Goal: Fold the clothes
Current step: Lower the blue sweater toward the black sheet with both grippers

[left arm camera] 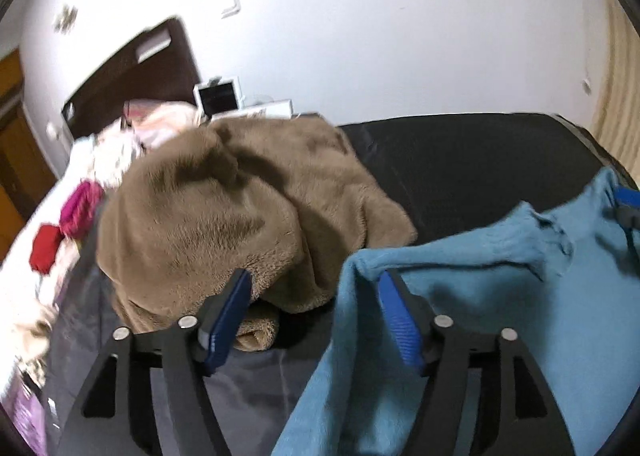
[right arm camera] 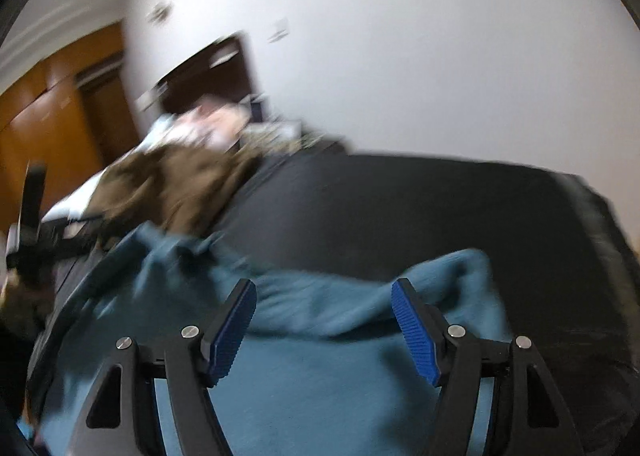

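A: How are the tools found?

B: The left tool [left arm camera: 316,304] and right tool [right arm camera: 324,316] are both seen spread wide, nothing gripped.

A: And the soft teal fleece garment [left arm camera: 460,296]?

B: It is draped just ahead of and beneath both tools on the black surface [left arm camera: 480,160]. It is judged light and limp; its upper corners are best pinched.

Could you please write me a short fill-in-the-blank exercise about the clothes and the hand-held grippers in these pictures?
1. The garment beneath the right hand-held gripper is ____ in colour.
2. The fluffy brown garment lies to the ____ of the blue one in the left wrist view.
3. The pads of the left hand-held gripper stand ____, pressing on nothing.
4. Both garments rest on a ____ surface.

Missing words: blue; left; open; black
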A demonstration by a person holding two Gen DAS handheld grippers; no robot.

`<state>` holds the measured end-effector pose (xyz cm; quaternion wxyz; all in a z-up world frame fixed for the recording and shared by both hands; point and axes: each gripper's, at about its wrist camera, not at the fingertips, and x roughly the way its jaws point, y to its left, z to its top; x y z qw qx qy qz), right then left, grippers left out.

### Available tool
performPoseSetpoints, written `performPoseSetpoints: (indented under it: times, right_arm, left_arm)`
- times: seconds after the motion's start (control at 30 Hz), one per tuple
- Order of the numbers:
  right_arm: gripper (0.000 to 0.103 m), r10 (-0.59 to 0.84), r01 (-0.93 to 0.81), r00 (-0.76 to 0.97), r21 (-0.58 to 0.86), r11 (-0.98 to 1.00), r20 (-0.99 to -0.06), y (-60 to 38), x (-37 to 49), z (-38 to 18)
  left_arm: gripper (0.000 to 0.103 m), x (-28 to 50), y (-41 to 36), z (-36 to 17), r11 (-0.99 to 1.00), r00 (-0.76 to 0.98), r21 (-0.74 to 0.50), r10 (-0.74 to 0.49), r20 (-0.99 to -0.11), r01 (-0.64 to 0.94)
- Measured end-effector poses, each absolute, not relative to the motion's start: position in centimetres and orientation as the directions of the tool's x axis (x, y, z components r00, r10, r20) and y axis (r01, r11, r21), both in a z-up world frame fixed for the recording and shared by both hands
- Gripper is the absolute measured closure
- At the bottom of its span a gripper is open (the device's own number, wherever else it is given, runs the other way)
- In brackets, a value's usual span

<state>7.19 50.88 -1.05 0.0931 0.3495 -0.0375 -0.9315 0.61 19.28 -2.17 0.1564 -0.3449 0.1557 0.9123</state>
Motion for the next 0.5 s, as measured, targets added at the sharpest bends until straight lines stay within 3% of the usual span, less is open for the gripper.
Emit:
performPoseSetpoints:
  times: [0.17, 0.3, 0.5]
  right_arm:
    - [0.031, -0.230, 0.254, -0.653, 0.077, -0.964, -0.722, 47.5, 7.0, -2.5]
    - [0.031, -0.200, 0.286, -0.587, 0.031, -0.958, -0.785, 45.1, 6.3, -3.7]
    - [0.031, -0.106, 0.318, -0.501, -0.069, -0.946, -0.859, 41.7, 4.2, -5.9]
  left_arm:
    - [0.026, 3.3, 22.0, -2.1, -0.823, -0.652, 0.195, 0.254, -0.714, -0.534]
    - [0.026, 3.2, 23.5, -3.3, -0.796, -0.647, 0.237, 0.236, -0.726, -0.557]
    - [0.026, 0.5, 22.2, -3.3, -0.839, -0.606, 0.126, 0.270, -0.748, -0.529]
